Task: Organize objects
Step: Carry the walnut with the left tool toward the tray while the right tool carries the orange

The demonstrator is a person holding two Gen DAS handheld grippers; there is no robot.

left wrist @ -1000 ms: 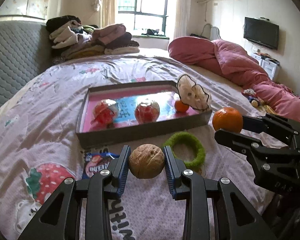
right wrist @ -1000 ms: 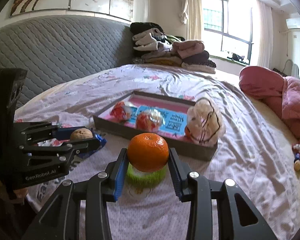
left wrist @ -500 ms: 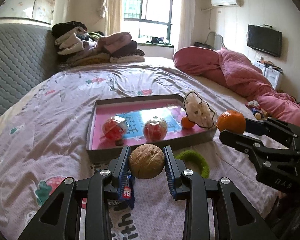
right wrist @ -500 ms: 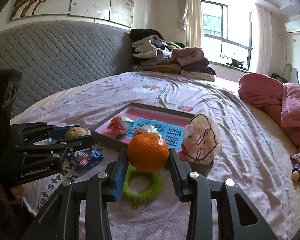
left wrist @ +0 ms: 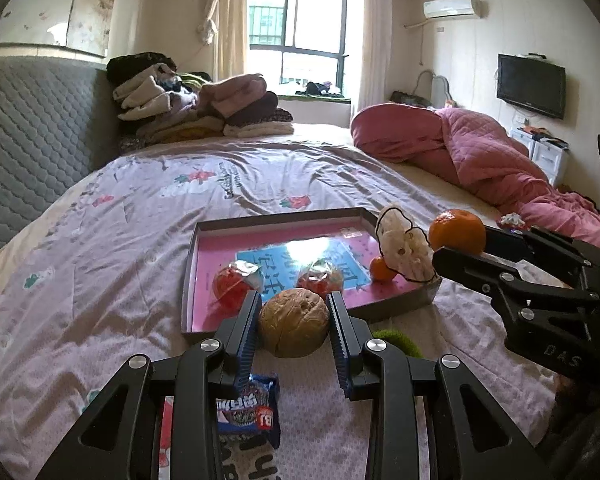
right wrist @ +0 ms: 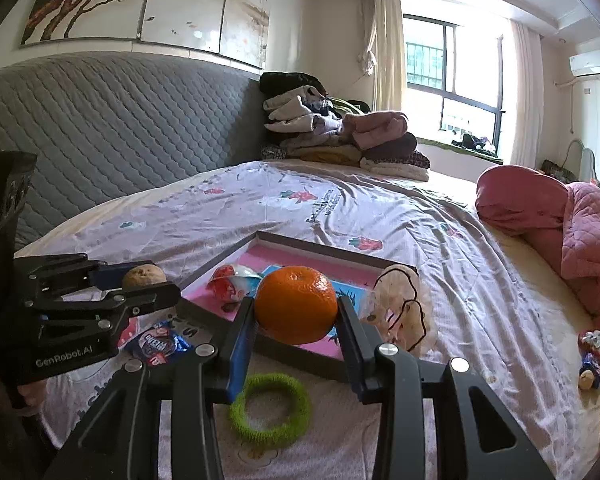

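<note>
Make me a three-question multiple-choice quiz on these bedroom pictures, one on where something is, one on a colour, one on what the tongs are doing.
1. Where does the fuzzy green ring lie?
A. on the bedsheet in front of the shallow pink-lined tray
B. inside the tray
C. on the folded clothes

2. What colour is the round fruit in the right tongs?
A. green
B. orange
C. purple

3. What is the state of the left tongs?
A. open and empty
B. shut on the brown wrinkled walnut
C. shut on a snack packet

Answers: 1 A, the ring rests on the sheet on the near side of the tray wall. 2 B, the fruit is plainly orange. 3 B, both pads press on the walnut's sides.
</note>
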